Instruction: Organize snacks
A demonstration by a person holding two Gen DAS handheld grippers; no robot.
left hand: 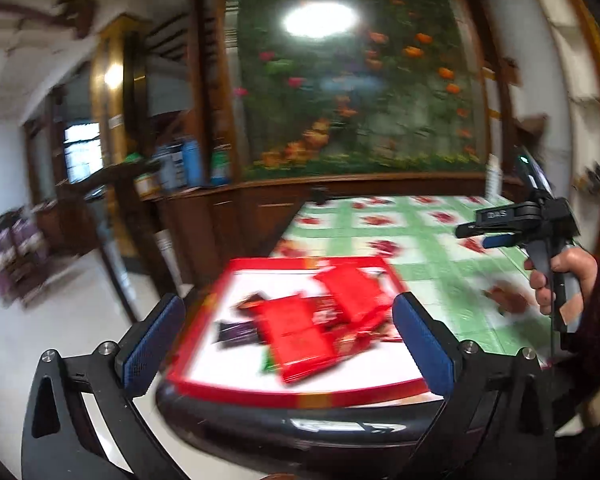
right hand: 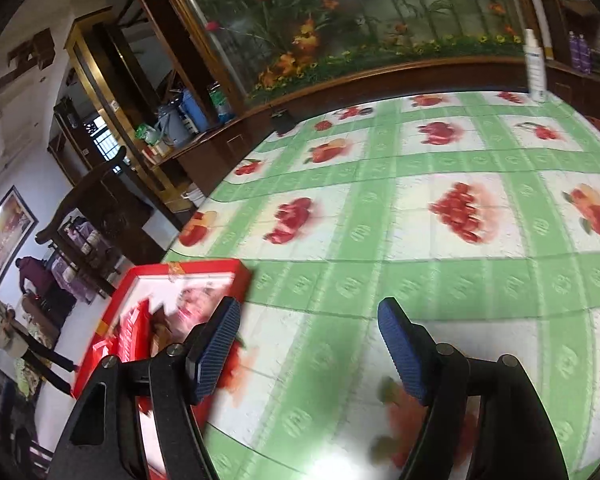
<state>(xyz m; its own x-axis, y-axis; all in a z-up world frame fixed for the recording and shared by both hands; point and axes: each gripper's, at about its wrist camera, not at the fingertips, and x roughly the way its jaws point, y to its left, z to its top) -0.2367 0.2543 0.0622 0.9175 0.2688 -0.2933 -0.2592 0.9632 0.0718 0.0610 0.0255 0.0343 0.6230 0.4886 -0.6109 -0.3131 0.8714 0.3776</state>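
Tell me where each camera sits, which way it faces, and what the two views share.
Left wrist: on the left gripper, facing the red tray of snack packets; its open fingers and the person's hand holding the right gripper show.
Right wrist: on the right gripper, facing the tablecloth; its open fingers show.
Shared: tray, tablecloth, flower mural.

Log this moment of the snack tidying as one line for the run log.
left gripper: open, empty | right gripper: open, empty, over tablecloth | snack packets: piled in red tray | tray at table edge
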